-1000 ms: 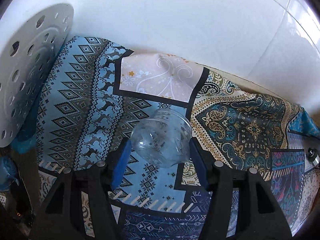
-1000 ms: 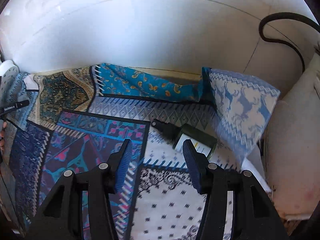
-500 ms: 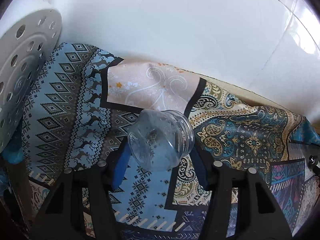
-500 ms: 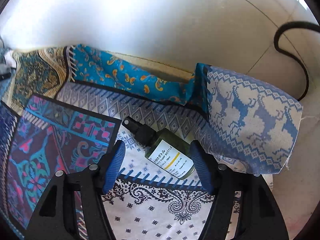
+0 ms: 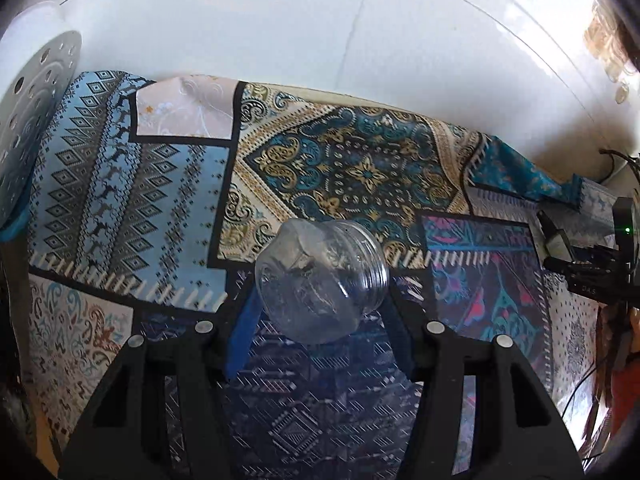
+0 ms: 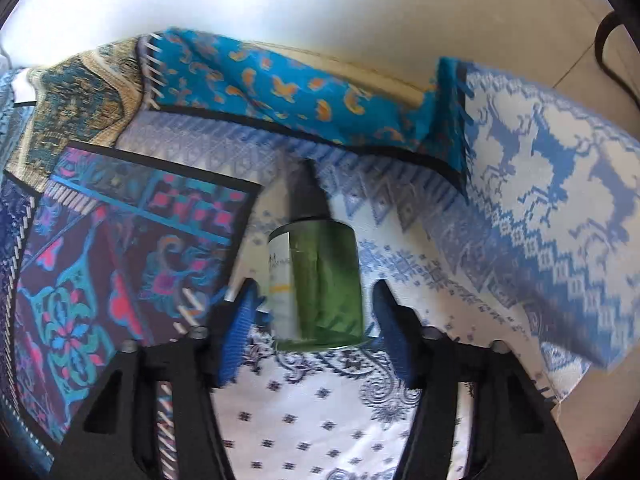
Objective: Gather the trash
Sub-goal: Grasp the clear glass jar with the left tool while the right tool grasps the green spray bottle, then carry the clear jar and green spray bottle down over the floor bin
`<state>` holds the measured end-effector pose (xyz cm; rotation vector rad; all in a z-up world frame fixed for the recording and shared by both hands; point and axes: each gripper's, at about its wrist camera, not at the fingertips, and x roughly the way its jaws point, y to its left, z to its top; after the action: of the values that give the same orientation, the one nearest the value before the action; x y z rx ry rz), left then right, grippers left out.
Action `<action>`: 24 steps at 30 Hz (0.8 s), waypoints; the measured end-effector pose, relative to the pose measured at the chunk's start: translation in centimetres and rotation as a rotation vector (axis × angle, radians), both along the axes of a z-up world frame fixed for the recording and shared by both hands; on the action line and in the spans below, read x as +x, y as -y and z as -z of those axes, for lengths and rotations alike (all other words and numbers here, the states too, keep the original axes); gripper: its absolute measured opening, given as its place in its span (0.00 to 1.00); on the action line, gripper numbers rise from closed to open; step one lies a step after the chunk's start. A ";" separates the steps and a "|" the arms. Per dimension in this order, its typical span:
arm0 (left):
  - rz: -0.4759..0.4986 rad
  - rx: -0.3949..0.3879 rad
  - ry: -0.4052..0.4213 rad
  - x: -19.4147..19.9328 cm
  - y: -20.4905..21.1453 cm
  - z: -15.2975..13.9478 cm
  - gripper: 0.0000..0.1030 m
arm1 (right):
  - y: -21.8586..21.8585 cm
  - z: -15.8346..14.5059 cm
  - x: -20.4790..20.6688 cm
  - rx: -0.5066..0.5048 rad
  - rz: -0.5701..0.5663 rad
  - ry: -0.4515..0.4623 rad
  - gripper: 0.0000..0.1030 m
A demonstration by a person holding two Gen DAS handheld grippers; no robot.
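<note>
Since a second ago my right gripper (image 6: pixel 316 312) has dropped around the green bottle (image 6: pixel 320 276) on the cloth (image 6: pixel 320 420), jaws closing, pads not yet pressing. Left gripper (image 5: pixel 320 312) grips the clear jar (image 5: pixel 320 280). Next: finish the squeeze, then lift.

Clear glossy plastic jar (image 5: pixel 322 280), translucent green plastic bottle (image 6: pixel 320 280) with paper label, matt woven patchwork cloth (image 5: pixel 360 168).

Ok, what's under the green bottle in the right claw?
Under the green bottle lies the patchwork cloth, a white patch with blue print. Where the bottle covers it, the cloth is hidden. The right claw is closing around the bottle; contact is unclear.
</note>
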<state>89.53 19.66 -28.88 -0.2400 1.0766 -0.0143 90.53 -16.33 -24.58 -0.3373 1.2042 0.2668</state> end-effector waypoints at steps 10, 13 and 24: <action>0.007 0.004 -0.008 -4.0 2.6 -1.5 0.55 | -2.3 -2.9 -4.1 0.154 0.011 0.047 0.37; -0.002 0.007 0.017 -5.0 3.9 -3.0 0.55 | -1.9 -5.3 -6.6 0.212 0.012 0.074 0.37; -0.166 0.036 0.200 -14.4 8.8 -11.5 0.55 | -0.1 -12.7 -15.3 0.362 -0.103 0.200 0.37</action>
<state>75.16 10.82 -17.41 -0.2889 0.8548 0.1270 75.21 -16.27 -11.91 -0.1067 0.9210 0.5201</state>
